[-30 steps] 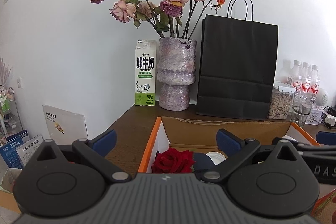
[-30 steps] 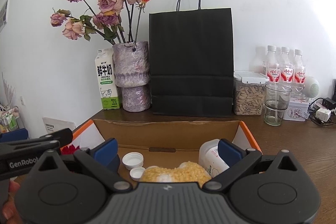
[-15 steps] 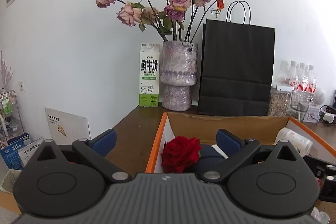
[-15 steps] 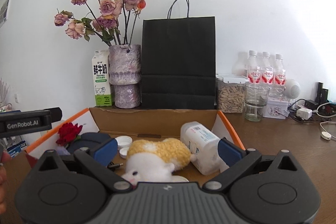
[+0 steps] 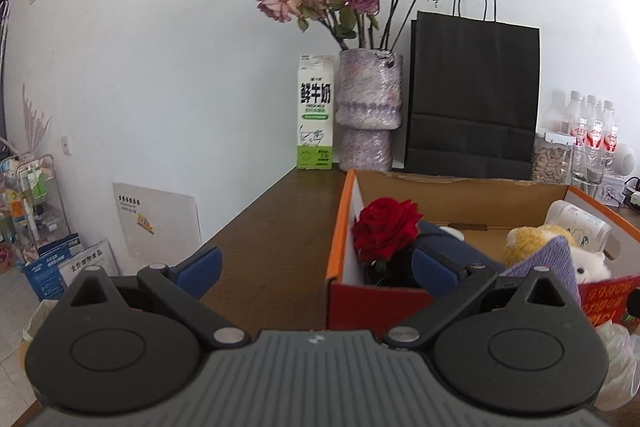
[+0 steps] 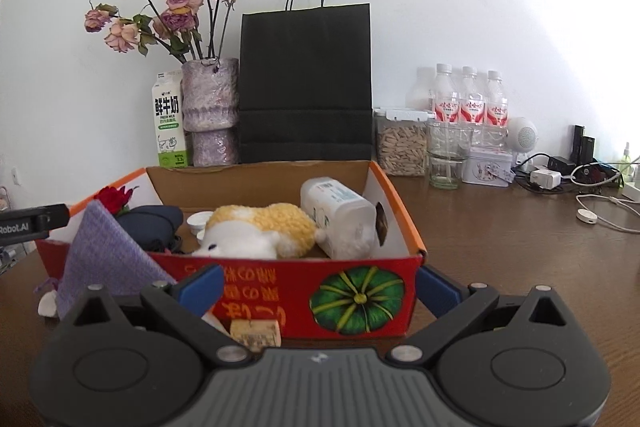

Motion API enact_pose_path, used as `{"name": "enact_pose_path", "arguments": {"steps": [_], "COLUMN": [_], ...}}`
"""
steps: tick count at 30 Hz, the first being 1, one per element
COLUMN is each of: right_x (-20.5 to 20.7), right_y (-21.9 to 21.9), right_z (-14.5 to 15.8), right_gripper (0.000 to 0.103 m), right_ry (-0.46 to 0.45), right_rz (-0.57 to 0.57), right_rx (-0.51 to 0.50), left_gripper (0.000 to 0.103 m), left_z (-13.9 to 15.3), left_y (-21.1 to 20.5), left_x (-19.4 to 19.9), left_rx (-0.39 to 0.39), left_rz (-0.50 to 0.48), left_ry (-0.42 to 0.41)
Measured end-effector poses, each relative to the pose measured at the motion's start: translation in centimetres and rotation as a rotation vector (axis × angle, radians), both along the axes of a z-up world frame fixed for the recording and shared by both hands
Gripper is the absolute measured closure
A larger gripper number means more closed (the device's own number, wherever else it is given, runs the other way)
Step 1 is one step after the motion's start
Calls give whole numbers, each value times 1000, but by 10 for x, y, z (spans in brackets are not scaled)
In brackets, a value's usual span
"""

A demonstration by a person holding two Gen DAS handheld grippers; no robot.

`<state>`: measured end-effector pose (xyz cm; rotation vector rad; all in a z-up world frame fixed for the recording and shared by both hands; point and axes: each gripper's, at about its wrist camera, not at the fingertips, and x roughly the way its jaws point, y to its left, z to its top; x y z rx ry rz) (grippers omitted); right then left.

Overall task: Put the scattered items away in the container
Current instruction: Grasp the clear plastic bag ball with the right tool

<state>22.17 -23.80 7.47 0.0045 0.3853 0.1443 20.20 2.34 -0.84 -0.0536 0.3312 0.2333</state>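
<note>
The red and orange cardboard box (image 6: pixel 396 201) stands on the brown table, straight ahead of my right gripper (image 6: pixel 319 285), which is open and empty just short of its pumpkin-printed front. Inside lie a yellow-and-white plush toy (image 6: pixel 260 231), a white bottle (image 6: pixel 340 215), a red rose (image 6: pixel 114 197), a dark blue item (image 6: pixel 148 221) and white caps (image 6: pixel 200 219). A purple cloth (image 6: pixel 104 259) leans on the box's front left corner. A small tan block (image 6: pixel 256 333) lies on the table before the box. My left gripper (image 5: pixel 316 267) is open and empty at the box's (image 5: pixel 340 223) left corner, near the rose (image 5: pixel 386 231).
Behind the box stand a milk carton (image 6: pixel 170 121), a vase of dried roses (image 6: pixel 210 107), a black paper bag (image 6: pixel 306 87), a seed jar (image 6: pixel 401 145), a glass (image 6: pixel 446 155) and water bottles (image 6: pixel 472 103). Cables and chargers (image 6: pixel 560 175) lie at the right. The table's left edge (image 5: pixel 240 215) drops to the floor.
Both grippers have pulled back from over the box and dropped lower, so its front wall, the purple cloth and the tan block now show. Both stayed open.
</note>
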Motion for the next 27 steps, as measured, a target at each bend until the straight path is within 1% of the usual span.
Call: {"name": "enact_pose_path", "arguments": {"steps": [4, 9, 12, 17, 20, 23, 26, 27], "right_x": [-9, -20, -25, -37, -38, -32, -19, -14], "right_y": [-2, -7, -7, 2, 11, 21, 31, 35], "right_z": [-3, -4, -4, -5, -5, -6, -8, -9], "right_gripper": [1, 1, 1, 1, 1, 1, 5, 11], "right_ry": [15, 26, 47, 54, 62, 91, 126, 142], "right_rz": [6, 25, 60, 113, 142, 172, 174, 178], "right_rx": [-11, 11, 21, 10, -10, -10, 3, 6], "left_gripper": [0, 0, 0, 0, 0, 0, 0, 0], "left_z": [-6, -12, -13, -14, -14, -14, -14, -14], "left_y": [3, 2, 5, 11, 10, 9, 10, 10], "left_x": [-14, -31, -39, -41, -41, -39, -39, -39], "left_rx": [2, 16, -19, -59, -58, -53, -56, -57], "left_rz": [4, -5, -31, -44, -44, -49, -49, -50], "left_ry": [16, 33, 39, 69, 73, 80, 81, 83]}}
